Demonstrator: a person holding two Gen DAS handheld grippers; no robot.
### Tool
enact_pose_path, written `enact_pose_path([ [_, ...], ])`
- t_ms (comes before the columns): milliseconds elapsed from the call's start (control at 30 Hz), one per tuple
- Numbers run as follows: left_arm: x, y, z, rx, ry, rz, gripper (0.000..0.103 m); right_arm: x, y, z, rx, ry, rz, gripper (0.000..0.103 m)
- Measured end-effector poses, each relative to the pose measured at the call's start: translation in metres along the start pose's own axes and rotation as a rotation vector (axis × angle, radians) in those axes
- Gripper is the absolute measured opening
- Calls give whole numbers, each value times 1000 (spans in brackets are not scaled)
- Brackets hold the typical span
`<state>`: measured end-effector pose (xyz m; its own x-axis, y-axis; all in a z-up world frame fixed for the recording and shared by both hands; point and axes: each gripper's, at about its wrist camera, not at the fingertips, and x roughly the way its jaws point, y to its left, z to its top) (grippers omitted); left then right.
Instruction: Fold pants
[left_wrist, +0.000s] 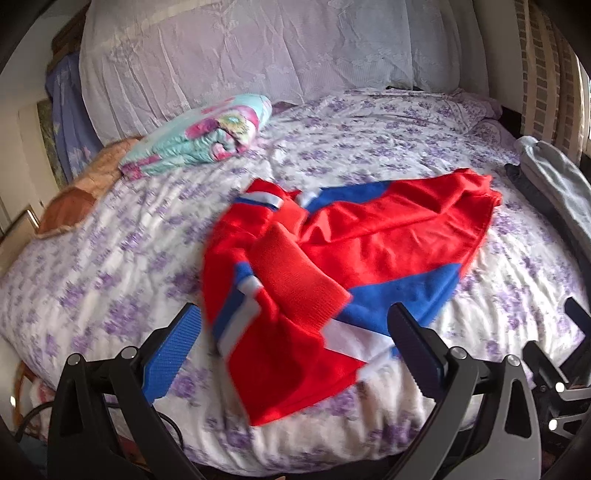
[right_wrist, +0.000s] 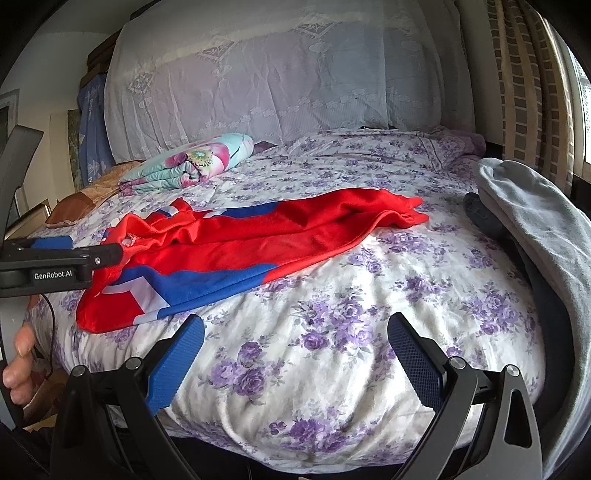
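Red pants (left_wrist: 369, 236) with blue and white panels lie rumpled on the floral bed sheet (left_wrist: 110, 258). One leg end with a ribbed red cuff (left_wrist: 295, 277) lies folded over near the front. My left gripper (left_wrist: 295, 325) is open just above the near part of the pants, holding nothing. In the right wrist view the pants (right_wrist: 258, 236) stretch from the left edge toward the middle. My right gripper (right_wrist: 295, 336) is open over bare sheet, to the right of the pants. The left gripper (right_wrist: 107, 254) shows there at the left, over the pants' near end.
A folded floral blanket (left_wrist: 199, 136) lies at the back left beside a brown cushion (left_wrist: 74, 199). A lace-covered headboard (left_wrist: 258, 55) stands behind. A grey garment (right_wrist: 535, 236) over a dark chair back sits at the right edge. Curtains (right_wrist: 524, 92) hang at the right.
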<state>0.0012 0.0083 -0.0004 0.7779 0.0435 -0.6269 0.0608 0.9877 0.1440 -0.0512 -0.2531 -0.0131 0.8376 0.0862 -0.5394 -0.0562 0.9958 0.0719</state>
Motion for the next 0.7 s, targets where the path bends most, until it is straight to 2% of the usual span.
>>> enact_pose_path([
  [100, -4, 7, 19, 65, -27, 55, 98, 3, 1, 0, -4, 0, 5, 100],
  [133, -1, 9, 30, 92, -6, 58, 98, 4, 1, 0, -4, 1, 7, 100],
  [233, 13, 4, 61, 136, 30, 20, 98, 11, -4, -1, 11, 15, 22, 100],
  [267, 21, -2, 70, 166, 38, 27, 98, 12, -6, -1, 18, 16, 24, 100],
  [300, 35, -9, 77, 188, 66, 34, 98, 13, -9, -1, 24, 16, 26, 100],
  [333, 54, -18, 85, 224, 100, 75, 98, 14, -12, -1, 29, 16, 27, 100],
  [400, 95, -30, 96, 261, 207, 87, 98, 16, -20, -1, 40, 16, 25, 100],
  [533, 161, -30, 127, 256, 357, 147, 98, 23, -41, -2, 80, 28, 7, 100],
  [567, 172, -29, 131, 255, 381, 160, 98, 26, -45, -3, 91, 34, 3, 100],
  [600, 173, -29, 136, 253, 361, 177, 98, 29, -49, -3, 101, 41, 2, 100],
  [700, 195, -25, 126, 287, 412, 282, 95, 36, -58, -4, 122, 54, 0, 100],
])
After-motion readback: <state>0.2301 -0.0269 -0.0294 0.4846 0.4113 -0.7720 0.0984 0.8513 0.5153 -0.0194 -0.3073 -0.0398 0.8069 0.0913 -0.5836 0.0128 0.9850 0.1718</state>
